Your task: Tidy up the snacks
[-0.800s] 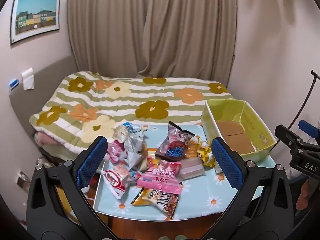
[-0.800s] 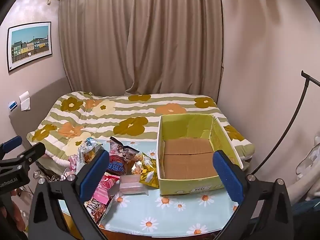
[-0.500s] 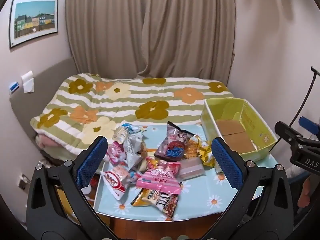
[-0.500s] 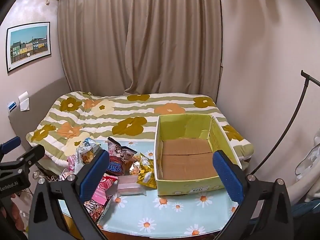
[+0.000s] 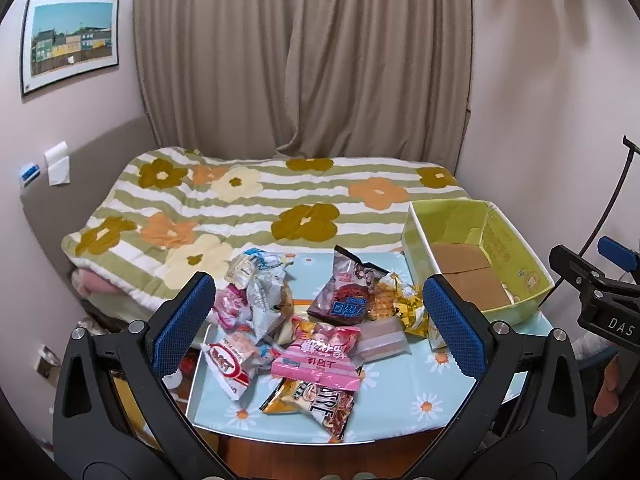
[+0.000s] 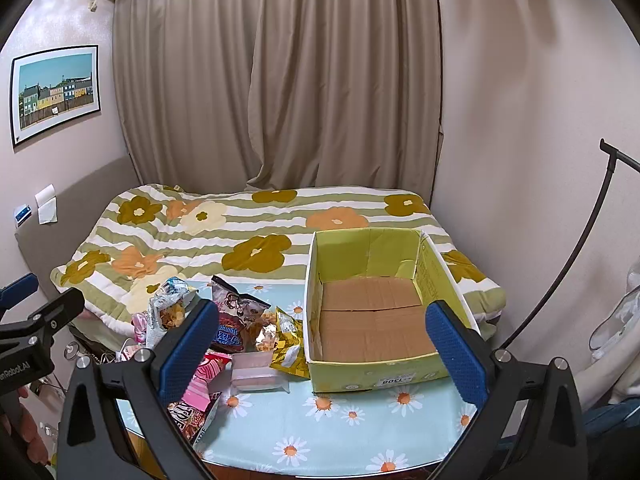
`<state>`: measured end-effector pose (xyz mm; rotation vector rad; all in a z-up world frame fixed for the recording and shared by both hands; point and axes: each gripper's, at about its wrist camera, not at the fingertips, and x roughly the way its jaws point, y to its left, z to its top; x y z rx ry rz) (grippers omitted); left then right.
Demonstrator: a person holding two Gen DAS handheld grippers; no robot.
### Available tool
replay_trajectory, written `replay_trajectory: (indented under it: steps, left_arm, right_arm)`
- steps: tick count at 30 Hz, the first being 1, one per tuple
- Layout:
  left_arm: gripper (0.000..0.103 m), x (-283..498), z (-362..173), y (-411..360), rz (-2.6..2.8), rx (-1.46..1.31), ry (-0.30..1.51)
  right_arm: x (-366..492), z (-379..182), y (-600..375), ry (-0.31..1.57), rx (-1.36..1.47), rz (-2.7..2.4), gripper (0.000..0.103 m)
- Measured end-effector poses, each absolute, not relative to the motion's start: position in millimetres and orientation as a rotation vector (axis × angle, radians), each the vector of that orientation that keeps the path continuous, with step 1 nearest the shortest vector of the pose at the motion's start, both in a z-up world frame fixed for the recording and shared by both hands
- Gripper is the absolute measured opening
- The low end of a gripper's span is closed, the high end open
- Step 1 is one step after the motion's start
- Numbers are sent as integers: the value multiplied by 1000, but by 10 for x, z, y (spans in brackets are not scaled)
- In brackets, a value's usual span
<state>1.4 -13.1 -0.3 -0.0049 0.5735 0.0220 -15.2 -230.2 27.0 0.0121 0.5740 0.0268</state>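
Observation:
A pile of snack packets lies on the daisy-print table [image 5: 404, 408]: a pink packet [image 5: 318, 358], a dark maroon bag [image 5: 348, 292], a gold bag [image 5: 404, 304], a clear pinkish packet [image 5: 382, 342] and a silver bag [image 5: 264, 300]. An empty yellow-green cardboard box [image 6: 376, 320] stands at the table's right and also shows in the left wrist view [image 5: 476, 260]. My left gripper [image 5: 316, 332] is open and empty above the pile. My right gripper [image 6: 320, 350] is open and empty, in front of the box.
A bed with a flowered quilt [image 5: 260, 204] lies right behind the table. Curtains [image 6: 280, 80] hang at the back. A wall and a black stand [image 6: 580, 260] are on the right. The table's near edge [image 6: 320, 468] is close below the right gripper.
Both views have shifted slightly; the right gripper has drifted a little to the right and the box sits more central in its view. Nothing on the table has moved.

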Motion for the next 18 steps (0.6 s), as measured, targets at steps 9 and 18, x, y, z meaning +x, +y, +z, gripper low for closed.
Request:
replay_trajectory:
  steps: [9,18]
  left_arm:
    - [103,5,5,-133,32,6,572]
    - [103,-53,27,-138,41,11,561]
  right_arm:
    - [-161,281,-2297,568,16,32,103]
    - [-153,300,-2306,571,20,33,103]
